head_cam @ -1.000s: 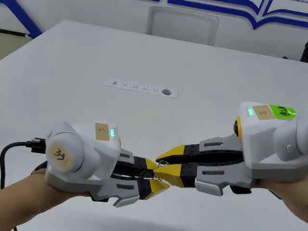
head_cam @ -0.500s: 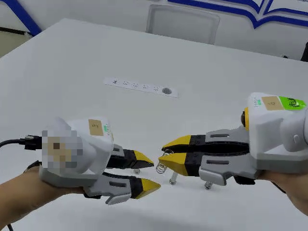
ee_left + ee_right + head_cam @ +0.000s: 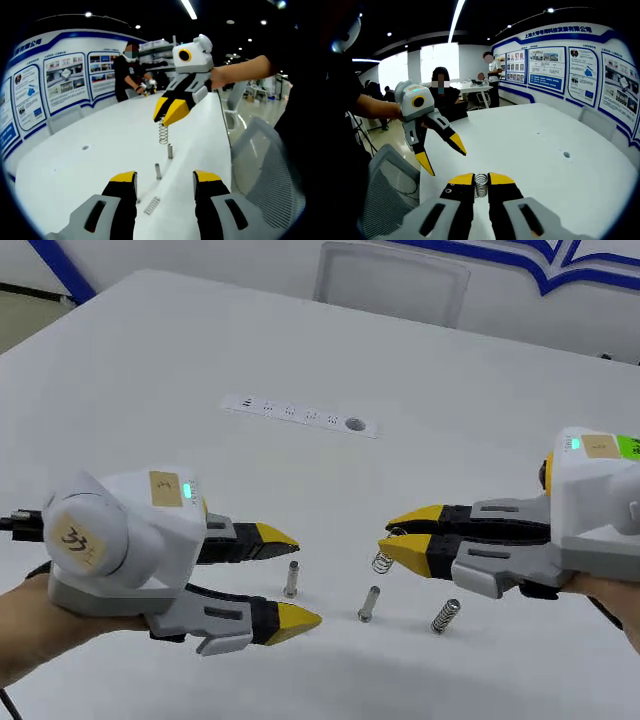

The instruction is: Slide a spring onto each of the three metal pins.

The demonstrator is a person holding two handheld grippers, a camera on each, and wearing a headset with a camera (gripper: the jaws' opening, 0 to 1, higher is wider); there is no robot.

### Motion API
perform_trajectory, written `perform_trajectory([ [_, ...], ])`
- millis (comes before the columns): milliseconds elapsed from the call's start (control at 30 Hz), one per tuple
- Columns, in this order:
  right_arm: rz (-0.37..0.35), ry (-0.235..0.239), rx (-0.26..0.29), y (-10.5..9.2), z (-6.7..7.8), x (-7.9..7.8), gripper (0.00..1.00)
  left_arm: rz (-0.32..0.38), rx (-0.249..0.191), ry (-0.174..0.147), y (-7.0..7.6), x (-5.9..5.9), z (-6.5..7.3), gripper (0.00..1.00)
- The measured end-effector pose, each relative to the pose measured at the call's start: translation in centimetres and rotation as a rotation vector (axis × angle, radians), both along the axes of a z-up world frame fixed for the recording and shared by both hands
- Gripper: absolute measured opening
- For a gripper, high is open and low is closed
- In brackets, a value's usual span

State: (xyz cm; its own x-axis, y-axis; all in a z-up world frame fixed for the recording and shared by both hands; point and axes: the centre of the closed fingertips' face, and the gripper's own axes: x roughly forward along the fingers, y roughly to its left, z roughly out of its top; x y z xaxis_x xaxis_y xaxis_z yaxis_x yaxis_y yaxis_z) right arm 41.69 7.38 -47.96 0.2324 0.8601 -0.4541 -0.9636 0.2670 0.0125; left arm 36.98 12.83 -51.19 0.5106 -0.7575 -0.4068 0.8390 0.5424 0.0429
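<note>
The right edge of the head view is cropping the right gripper, so part of its body and most of the hand behind it are lying out of sight. The jaws are hiding the top coils of the spring they are pinching; in the right gripper view they are covering its lower coils instead. The left hand is being cut by the left and bottom edges, the cable by the left one, the chair by the top. The second spring is showing too small to tell whether a pin is standing inside it. Sockets on the strip and print on the posters are showing too fine to make out.
</note>
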Motion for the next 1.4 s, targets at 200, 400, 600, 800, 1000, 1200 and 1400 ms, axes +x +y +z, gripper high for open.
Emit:
perform_trajectory([
  [200, -0.061, 0.029, -0.007, -0.6, -1.7, 1.7, 0.10, 0.072, 0.009, 0.003, 1.6, 0.6, -0.4, 0.60],
  [400, -0.072, 0.050, -0.042, -0.3, -4.2, 2.1, 0.10, 0.113, 0.000, 0.004, 2.4, 0.8, -0.4, 0.70],
  [600, -0.107, 0.061, -0.057, -0.1, -5.9, 2.9, 0.10, 0.128, -0.019, 0.014, 2.2, 0.9, -0.5, 0.82],
  [800, -0.119, 0.076, -0.074, -0.3, -6.7, 3.3, 0.10, 0.142, -0.020, 0.032, 2.5, 0.9, -1.0, 0.92],
  [1000, -0.125, 0.095, -0.083, -0.5, -7.5, 3.5, 0.11, 0.150, -0.033, 0.040, 2.6, 0.7, -1.2, 0.96],
  [1200, -0.137, 0.099, -0.089, -0.6, -8.1, 3.6, 0.11, 0.163, -0.027, 0.047, 2.8, 0.6, -1.5, 1.00],
  [1400, -0.129, 0.104, -0.099, -0.4, -8.5, 3.4, 0.11, 0.178, -0.020, 0.048, 3.2, 0.6, -1.5, 1.00],
])
